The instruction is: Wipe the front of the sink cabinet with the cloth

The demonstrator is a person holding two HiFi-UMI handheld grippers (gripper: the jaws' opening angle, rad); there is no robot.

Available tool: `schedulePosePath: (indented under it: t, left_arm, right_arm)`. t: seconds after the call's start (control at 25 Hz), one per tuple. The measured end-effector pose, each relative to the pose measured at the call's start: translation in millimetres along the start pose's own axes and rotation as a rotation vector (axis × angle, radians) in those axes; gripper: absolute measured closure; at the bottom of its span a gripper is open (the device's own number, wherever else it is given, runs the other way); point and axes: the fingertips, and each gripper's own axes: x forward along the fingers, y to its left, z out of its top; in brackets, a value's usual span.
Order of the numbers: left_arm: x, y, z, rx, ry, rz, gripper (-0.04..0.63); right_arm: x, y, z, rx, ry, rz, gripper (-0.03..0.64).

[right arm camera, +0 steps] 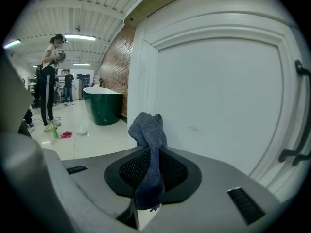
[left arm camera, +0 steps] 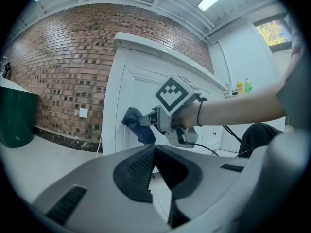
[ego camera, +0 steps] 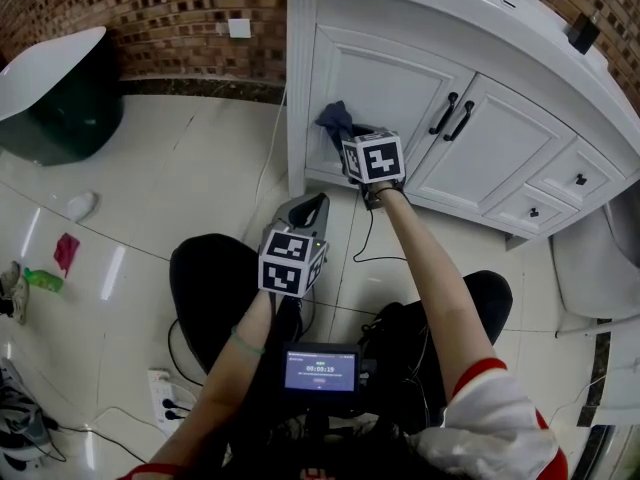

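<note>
Two grippers show: the left gripper (left arm camera: pixel 155 149) and the right gripper (right arm camera: pixel 154 152). There is one cloth (right arm camera: pixel 148 130). The one cabinet (ego camera: pixel 300 88) has two doors (ego camera: pixel 375 93), two handles (ego camera: pixel 444 114), two drawers (ego camera: pixel 580 180) and two knobs (ego camera: pixel 534 211). At the upper left of the head view there is one tub (ego camera: pixel 60 98), and one outlet (ego camera: pixel 239 28) on the brick wall (ego camera: pixel 150 18). At the left edge lie one pink rag (ego camera: pixel 66 251) and one green bottle (ego camera: pixel 40 280).

White tiled floor (ego camera: pixel 200 168) with pink rag (ego camera: pixel 65 251), green bottle (ego camera: pixel 42 280)
</note>
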Motion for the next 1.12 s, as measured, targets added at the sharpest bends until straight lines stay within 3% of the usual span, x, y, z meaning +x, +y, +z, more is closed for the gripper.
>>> schedulePosePath:
  t: [0.68,0.84,1.12]
  left_arm:
    - [7,-16,-7,0.029,0.037,-0.013,0.575]
    - [9,-20,-6,0.029,0.033,-0.017,0.575]
    - [8,-19,-5,0.008,0.020,-0.019,0.575]
  right_arm:
    - [-101,-140,-67,0.074,0.033,-0.218,0.555]
    - [-99,-125,-75,0.069,0.036,-0.177,0.555]
    - [-47,-44,-77,-0.002,0.055,-0.020,0.555]
